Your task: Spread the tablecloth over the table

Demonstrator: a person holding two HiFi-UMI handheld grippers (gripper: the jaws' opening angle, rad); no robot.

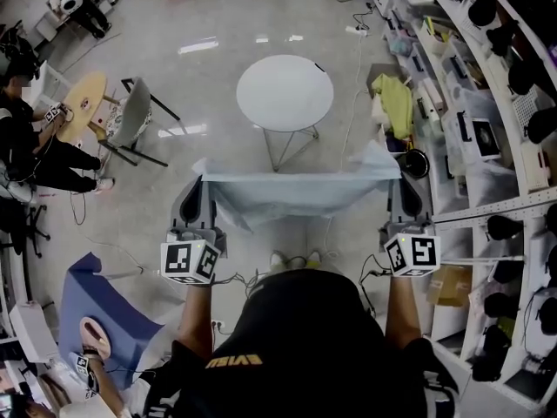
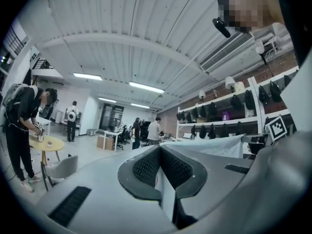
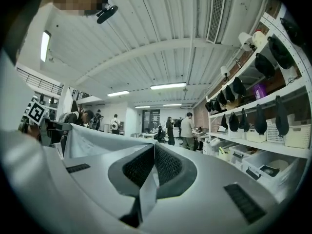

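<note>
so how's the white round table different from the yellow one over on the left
The white table stands straight ahead, just beyond the held tablecloth; the yellow table sits off to the left. A person works at the yellow table, while nobody is at the white table. Both have round tops.

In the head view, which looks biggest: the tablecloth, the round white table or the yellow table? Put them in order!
Largest to smallest, as they look:
1. tablecloth, though it hangs nearer the camera, which makes it look bigger
2. round white table
3. yellow table, clearly the smallest
</note>
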